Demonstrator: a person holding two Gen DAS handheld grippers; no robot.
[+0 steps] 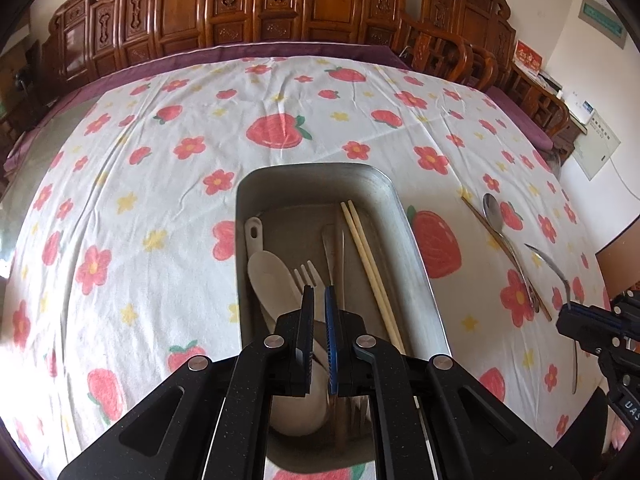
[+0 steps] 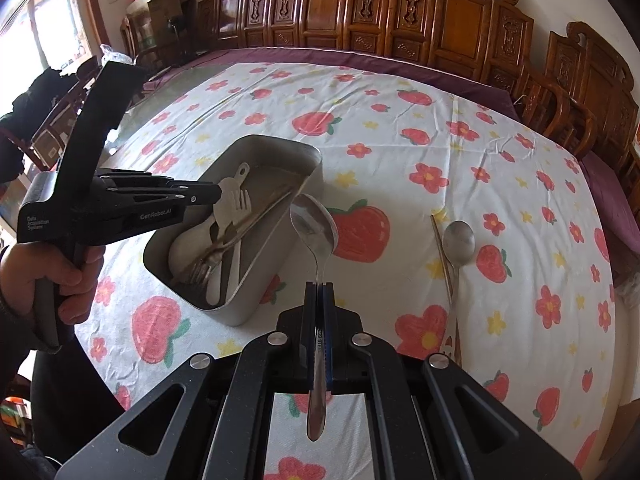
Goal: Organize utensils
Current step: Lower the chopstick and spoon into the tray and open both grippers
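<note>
While the right hand-held gripper (image 2: 319,286) is clamped on a metal spoon (image 2: 314,228) by its handle, the spoon's long axis runs straight along the fingers, bowl pointing forward and up, hanging in the air just past the near right corner of the metal tray (image 2: 256,292). Left hand-held gripper (image 1: 319,300) hovers over the tray with its fingers nearly together and nothing between them, a thin gap showing.

Right wrist view shows the stamped handle end sticking out behind the pads, which the left view can't see; there the spoon is just a curved sliver at the right edge. Left view looks straight down into the tray: white rice paddle (image 1: 266,276), a white plastic fork (image 1: 306,276), a pair of pale chopsticks (image 1: 370,268) lying lengthwise, plus some metal cutlery down the middle that I can't tell apart.

On the strawberry-print surface (image 2: 400,152), a second spoon (image 2: 458,244) lies bowl away, beside a brown chopstick (image 2: 442,252), well right of the tray
</note>
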